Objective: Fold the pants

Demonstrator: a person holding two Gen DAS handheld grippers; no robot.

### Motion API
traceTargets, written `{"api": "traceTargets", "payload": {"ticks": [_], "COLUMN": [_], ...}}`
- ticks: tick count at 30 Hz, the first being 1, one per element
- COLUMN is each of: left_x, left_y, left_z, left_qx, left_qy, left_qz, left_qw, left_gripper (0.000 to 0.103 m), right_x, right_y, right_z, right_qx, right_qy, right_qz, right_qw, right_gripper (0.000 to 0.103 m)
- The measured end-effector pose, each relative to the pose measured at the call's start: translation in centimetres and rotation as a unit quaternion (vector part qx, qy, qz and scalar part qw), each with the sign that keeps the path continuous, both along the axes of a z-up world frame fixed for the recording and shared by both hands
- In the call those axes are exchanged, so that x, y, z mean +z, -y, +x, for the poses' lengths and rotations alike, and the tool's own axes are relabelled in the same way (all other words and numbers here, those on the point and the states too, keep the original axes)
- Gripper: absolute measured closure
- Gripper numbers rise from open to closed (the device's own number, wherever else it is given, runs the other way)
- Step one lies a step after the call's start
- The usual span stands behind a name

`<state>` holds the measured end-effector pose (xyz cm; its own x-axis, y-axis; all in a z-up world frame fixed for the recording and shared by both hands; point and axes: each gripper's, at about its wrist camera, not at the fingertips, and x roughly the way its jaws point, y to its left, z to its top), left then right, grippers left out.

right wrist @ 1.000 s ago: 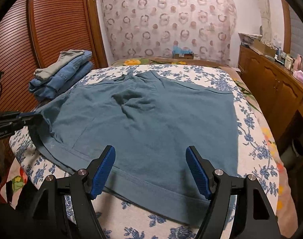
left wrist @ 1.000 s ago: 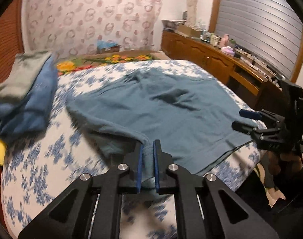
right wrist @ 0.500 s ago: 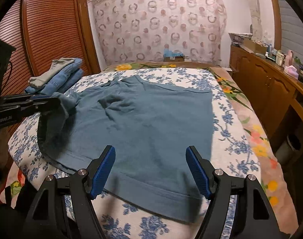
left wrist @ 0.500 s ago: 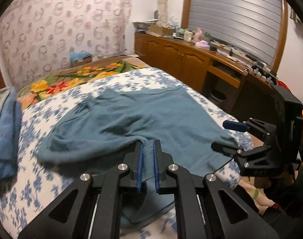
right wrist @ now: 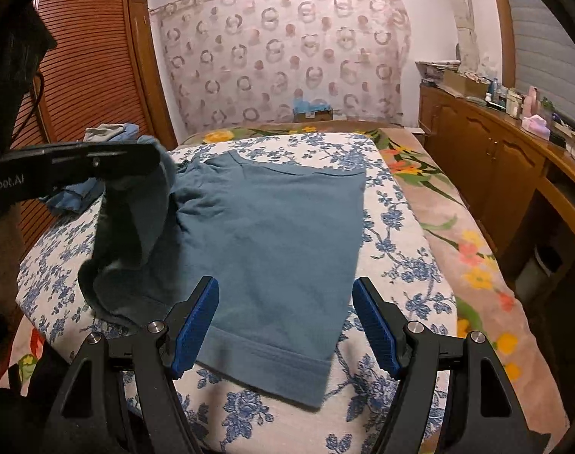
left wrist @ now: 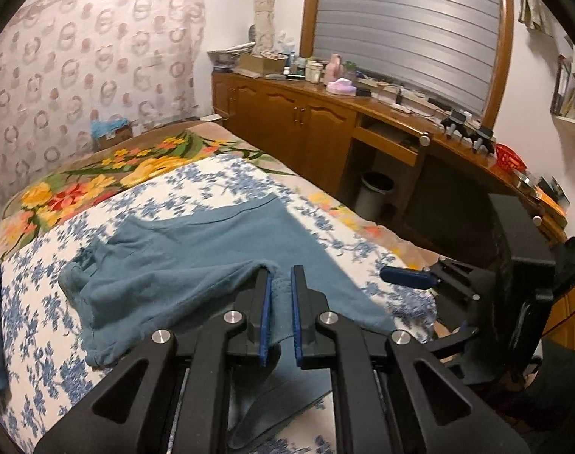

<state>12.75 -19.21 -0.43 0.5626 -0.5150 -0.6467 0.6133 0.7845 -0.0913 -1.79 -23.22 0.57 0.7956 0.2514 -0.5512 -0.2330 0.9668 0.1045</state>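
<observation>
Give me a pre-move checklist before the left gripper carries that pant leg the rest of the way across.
1. Left gripper shut on the teal pants: ok.
2. Held leg lifted off the bedspread, hanging in a loop: ok.
3. Right gripper open, holding nothing: ok.
4. Right half of the pants lying flat: ok.
5. Landing area free of other items: ok; the folded clothes stack sits at the bed's far left corner.
6. Waistband edges aligned: cannot tell.

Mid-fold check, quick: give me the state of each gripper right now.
Left gripper: shut on an edge of the teal pants, lifting it off the bed.
Right gripper: open, holding nothing, jaws wide above the pants' near hem.
</observation>
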Motion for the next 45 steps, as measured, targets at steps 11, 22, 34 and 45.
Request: {"api": "traceTargets", "payload": {"ticks": [11,22,34,45], "left_x": [-1.0,-3.6,-6.3,-7.6], "left_y": [-1.8,-6.2,-8.4,-9.5], "left_z": [0.8,0.6,0.4,0.3], "left_qx": [0.055,0.090,0.108,0.126], "left_qy": [0.004,-0.009,-0.034,-0.045], "left_qz": [0.021,0.022,0.023,0.021], "left_qw": [0.9983,0.9957,0.9933,0.9908], "left_gripper": [0.054,0.045,0.045,0.045], "right_x": [0.1,0.1,-1.7,0.4], "right_y": [0.4,-1.2,-1.6,-0.3], "right_z": [-0.5,1.4,6.5,4.3], "right_qx": [-0.018,0.018,0.053,0.075], "right_qy": [-0.002,0.001,-0.050,-0.024], "right_qz": [-0.002,0.000,0.002,0.034], "right_qw": [1.000,1.000,0.997,0.996], "right_gripper": [0.028,0.040,0.069,0.097]}}
